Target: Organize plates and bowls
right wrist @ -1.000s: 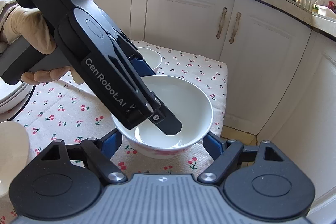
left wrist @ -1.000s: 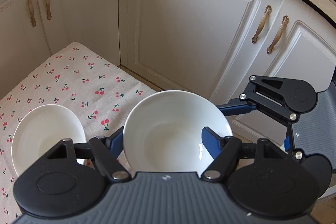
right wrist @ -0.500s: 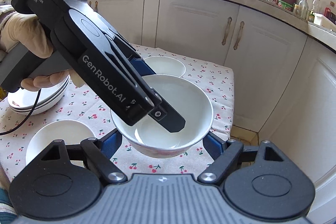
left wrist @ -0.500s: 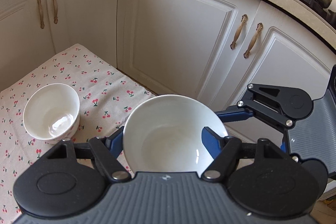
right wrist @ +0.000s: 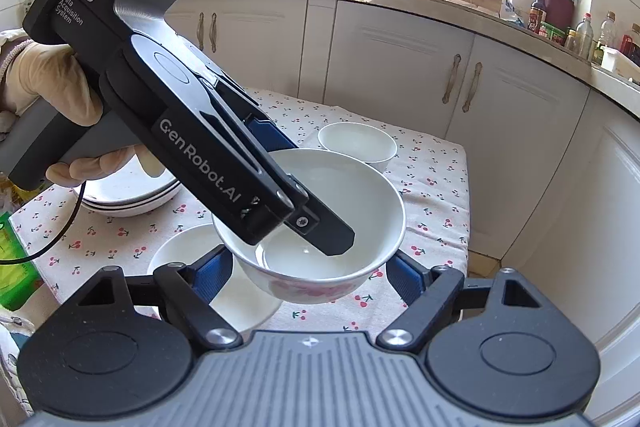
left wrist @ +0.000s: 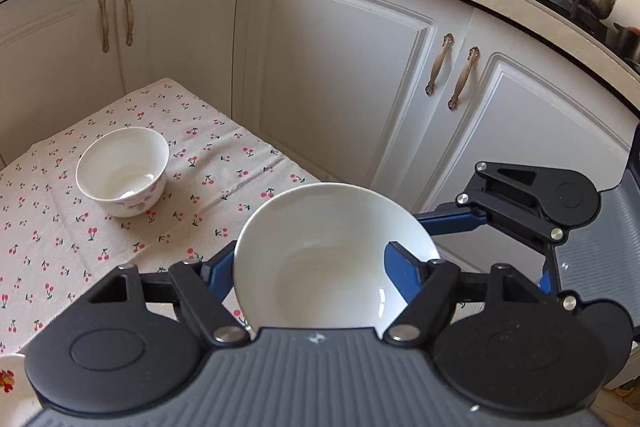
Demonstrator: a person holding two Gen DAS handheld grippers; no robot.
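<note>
A large white bowl [left wrist: 320, 259] [right wrist: 360, 195] with a pink print hangs in the air over the cherry-print tablecloth [left wrist: 208, 187]. My left gripper [left wrist: 310, 259] [right wrist: 312, 195] is shut on its wall, one finger inside the bowl and the blue one outside at the back. My right gripper [right wrist: 308, 263] is closed across the bowl's lower body, a blue pad on each side; one of its fingers [left wrist: 452, 219] reaches the bowl's right rim. A small white bowl [left wrist: 120, 175] [right wrist: 358, 143] stands on the cloth further back.
A shallow white dish [right wrist: 180, 251] lies on the cloth under the held bowl, and a stack of plates [right wrist: 128, 195] sits behind a gloved hand [right wrist: 44, 87]. White cupboard doors [left wrist: 340, 75] close in behind and to the right of the table. A green packet [right wrist: 12, 259] lies at the left.
Both grippers have risen together with the large bowl and drawn back from the cupboards. The small bowl and the cloth now look further away and lower.
</note>
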